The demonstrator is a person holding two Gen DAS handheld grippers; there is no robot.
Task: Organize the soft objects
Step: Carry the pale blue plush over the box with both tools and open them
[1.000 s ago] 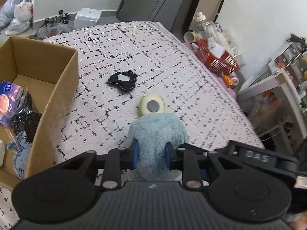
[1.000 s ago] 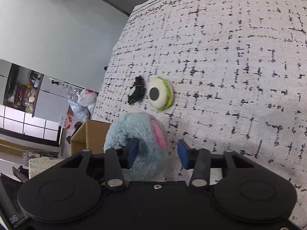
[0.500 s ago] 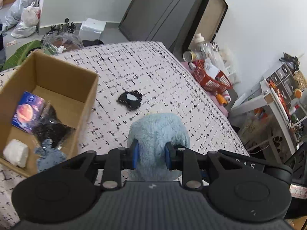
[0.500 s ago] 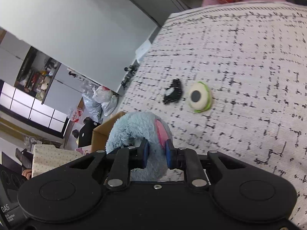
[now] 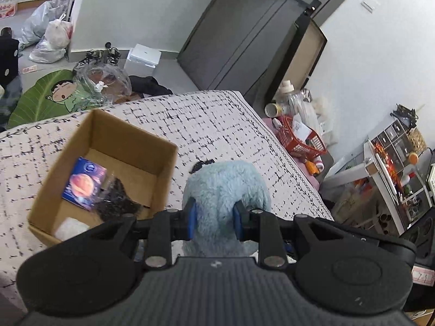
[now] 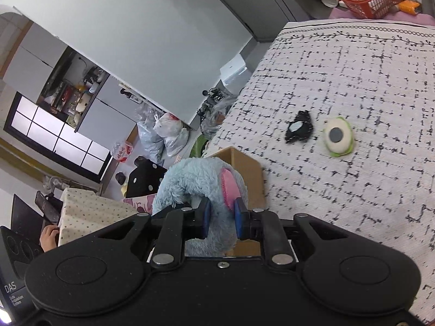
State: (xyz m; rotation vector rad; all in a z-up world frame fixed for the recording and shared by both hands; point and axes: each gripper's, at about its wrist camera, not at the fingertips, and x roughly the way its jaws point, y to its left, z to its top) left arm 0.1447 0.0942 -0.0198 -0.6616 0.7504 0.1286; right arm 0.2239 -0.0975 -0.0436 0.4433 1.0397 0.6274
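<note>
A fluffy light-blue plush toy (image 5: 225, 187) with a pink ear (image 6: 227, 190) is held off the bed by both grippers. My left gripper (image 5: 213, 218) is shut on its body. My right gripper (image 6: 220, 218) is shut on it near the ear. An open cardboard box (image 5: 163, 168) stands on the bed to the left, holding a blue packet (image 5: 84, 183), a dark bundle and a white soft item. A green-and-white eye plush (image 6: 338, 137) and a small black soft item (image 6: 299, 130) lie on the bedspread (image 6: 353, 81); the black item is partly hidden behind the toy in the left wrist view.
The bed's right edge drops to a red basket (image 5: 301, 138) with bottles and clutter beside it. Plastic bags (image 5: 49, 35) and a white box (image 5: 142, 59) lie on the floor beyond the bed. A white shelf unit (image 5: 394, 157) stands at the right.
Both grippers have lifted the blue plush higher off the bed and carried it toward the box. The right gripper closed on the plush during the last second.
</note>
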